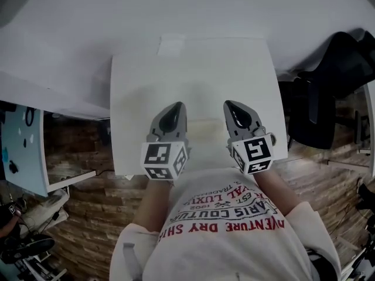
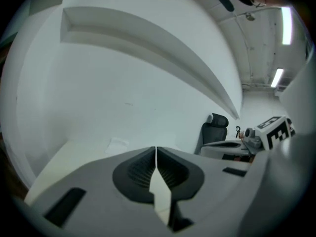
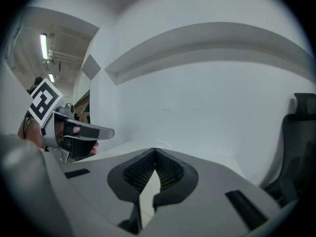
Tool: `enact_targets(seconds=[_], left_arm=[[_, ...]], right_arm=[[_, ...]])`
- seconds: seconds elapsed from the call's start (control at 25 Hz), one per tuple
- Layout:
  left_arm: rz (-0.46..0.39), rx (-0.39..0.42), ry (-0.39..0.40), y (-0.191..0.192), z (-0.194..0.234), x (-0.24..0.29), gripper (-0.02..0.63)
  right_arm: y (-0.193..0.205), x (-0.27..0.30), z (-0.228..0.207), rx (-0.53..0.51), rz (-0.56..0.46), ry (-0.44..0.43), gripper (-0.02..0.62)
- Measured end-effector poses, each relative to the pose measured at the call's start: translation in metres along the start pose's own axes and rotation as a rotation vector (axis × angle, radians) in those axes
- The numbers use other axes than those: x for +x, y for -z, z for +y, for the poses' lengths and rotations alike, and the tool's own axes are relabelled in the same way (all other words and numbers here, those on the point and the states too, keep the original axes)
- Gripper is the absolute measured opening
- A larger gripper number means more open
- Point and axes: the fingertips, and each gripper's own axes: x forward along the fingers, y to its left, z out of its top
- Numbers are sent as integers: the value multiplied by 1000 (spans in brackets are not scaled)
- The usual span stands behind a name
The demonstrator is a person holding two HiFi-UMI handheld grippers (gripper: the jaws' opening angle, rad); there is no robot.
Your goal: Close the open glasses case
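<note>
No glasses case shows in any view. My left gripper [image 1: 174, 113] hovers over the near part of the white table [image 1: 193, 81], its jaws pressed together with nothing between them. My right gripper [image 1: 234, 111] is beside it to the right, likewise shut and empty. In the left gripper view the shut left gripper [image 2: 156, 149] points across the table toward the white wall, and the right gripper's marker cube [image 2: 274, 130] shows at the right edge. In the right gripper view the shut right gripper [image 3: 155, 152] faces the same wall, with the left gripper [image 3: 74, 132] at the left.
A small white paper patch [image 1: 171, 44] lies at the table's far edge. A black office chair [image 1: 328, 86] stands right of the table. A white shelf or desk [image 1: 23, 151] with small items is at the left. Brick-patterned floor lies below.
</note>
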Motion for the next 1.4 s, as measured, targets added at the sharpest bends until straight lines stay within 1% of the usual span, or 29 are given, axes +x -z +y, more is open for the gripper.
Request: enact_targets(seconds=[0.2,0.28,0.36,0.56,0.72,0.92,1.12,1.4], left_arm=[[-99,126,-26,-36,-2,-8,5],[-115,176,-27,-40,-7,-9,5],[-116,199,-17,-40,-11,-8,5],[-96,159,-7,-30,-10,-6,5],[-77,123,15,-22,-13,-2,5],[-67,138,28,-18,-17,4,5],[-55,136,43,-15,-19,7,5],[-12,101,70,3,-23,9,5]], right_arm=[[-13,1,9,-8,-29,-27,12],[-15,1,13,-23,-38,-39,12],[-16,2,17,-31,-40,-52,12],[-18,2,24,-36,-43,-74,12],[-18,2,25,-36,-44,-69,12],[-15,2,20,-25,-33,-60,12],[-10,-1,17,-9,-24,-39,12],[-9,-3,20,-19,-37,-25,12]])
